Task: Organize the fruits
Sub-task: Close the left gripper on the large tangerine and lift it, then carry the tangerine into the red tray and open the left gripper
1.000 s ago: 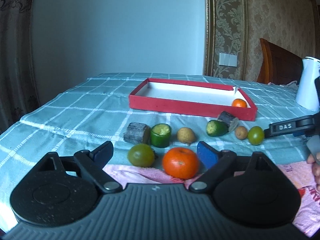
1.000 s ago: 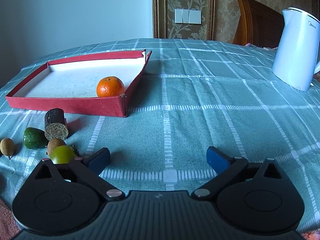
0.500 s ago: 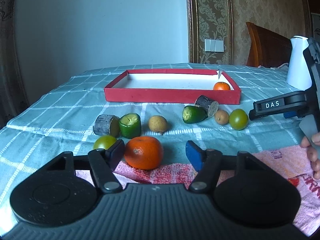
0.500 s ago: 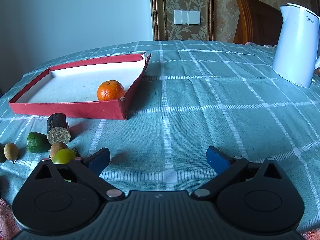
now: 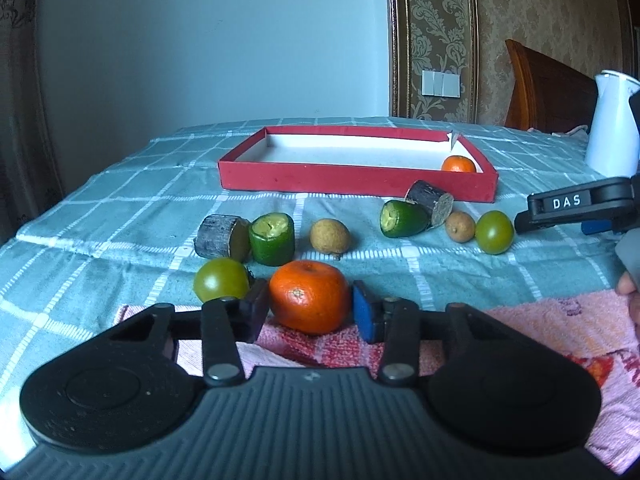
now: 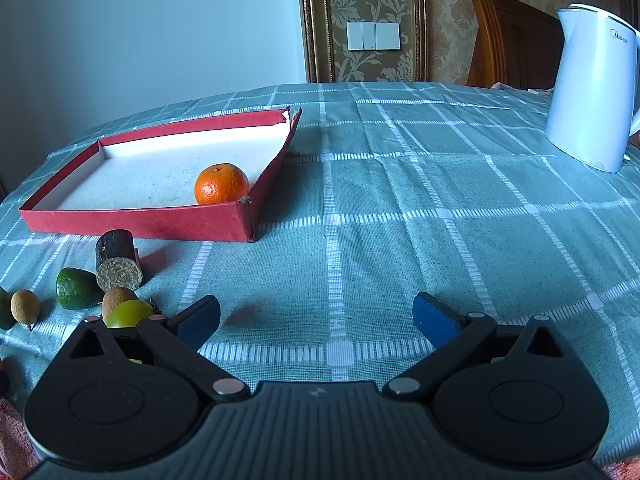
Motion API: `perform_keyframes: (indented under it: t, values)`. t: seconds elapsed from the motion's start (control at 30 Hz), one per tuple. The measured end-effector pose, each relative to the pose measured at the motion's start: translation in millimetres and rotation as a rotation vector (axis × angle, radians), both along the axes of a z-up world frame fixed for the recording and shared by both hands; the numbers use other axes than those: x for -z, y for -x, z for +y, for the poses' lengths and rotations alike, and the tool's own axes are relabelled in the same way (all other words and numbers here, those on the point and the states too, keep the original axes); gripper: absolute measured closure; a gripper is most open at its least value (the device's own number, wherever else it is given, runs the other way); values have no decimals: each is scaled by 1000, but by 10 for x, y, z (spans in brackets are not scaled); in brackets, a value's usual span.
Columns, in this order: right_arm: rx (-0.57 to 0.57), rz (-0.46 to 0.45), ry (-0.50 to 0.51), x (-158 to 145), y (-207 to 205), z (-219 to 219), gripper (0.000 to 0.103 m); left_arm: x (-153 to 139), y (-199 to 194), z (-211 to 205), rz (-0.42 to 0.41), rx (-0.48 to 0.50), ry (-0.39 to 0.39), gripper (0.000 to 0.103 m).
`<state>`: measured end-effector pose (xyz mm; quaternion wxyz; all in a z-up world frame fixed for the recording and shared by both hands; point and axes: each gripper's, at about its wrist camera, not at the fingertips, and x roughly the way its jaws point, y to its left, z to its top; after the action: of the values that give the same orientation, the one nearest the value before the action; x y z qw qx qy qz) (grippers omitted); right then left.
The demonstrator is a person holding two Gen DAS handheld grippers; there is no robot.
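Observation:
An orange mandarin (image 5: 308, 296) lies at the edge of a pink towel (image 5: 552, 328), between the fingers of my left gripper (image 5: 308, 309). The jaws are closing and both pads touch the fruit's sides. A green tomato (image 5: 221, 283) sits just left of the left finger. The red tray (image 5: 360, 182) farther back holds a second mandarin (image 6: 221, 189) in its near right corner. My right gripper (image 6: 316, 316) hovers open over bare tablecloth, right of the fruit row, with nothing between its fingers.
In front of the tray lie two cucumber pieces (image 5: 272, 239), two dark cut cylinders (image 5: 220, 237), two brown longans (image 5: 329, 236) and another green tomato (image 5: 494, 232). A white kettle (image 6: 592, 88) stands far right. A wooden chair back is behind the table.
The left gripper's jaws closed in from wide open onto the mandarin while the gripper edged forward and down. The right gripper stayed where it was, still open.

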<state>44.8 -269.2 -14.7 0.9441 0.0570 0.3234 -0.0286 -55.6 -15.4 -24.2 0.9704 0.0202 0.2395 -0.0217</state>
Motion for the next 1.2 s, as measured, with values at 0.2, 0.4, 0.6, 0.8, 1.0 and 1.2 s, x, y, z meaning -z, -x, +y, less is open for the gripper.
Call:
perform_keyframes:
  t: [0.2, 0.4, 0.6, 0.8, 1.0, 1.2]
  values:
    - [0, 1, 1, 1, -1, 0, 0, -236, -60, 32, -41, 19, 9, 63]
    - [0, -1, 0, 4, 7, -17, 0, -650, -555, 18, -101, 31, -37, 62]
    - [0, -5, -8, 4, 12, -22, 0, -765, -1505, 28, -15, 1, -39, 62]
    - [-1, -5, -8, 4, 13, -26, 0, -551, -2144, -23, 65, -59, -109, 62]
    - [-1, -9, -15, 7, 16, -32, 0, -304, -2269, -47, 173, -65, -149, 62]
    - [0, -14, -25, 8, 16, -45, 0, -347, -2061, -139, 203, -49, -176, 61]
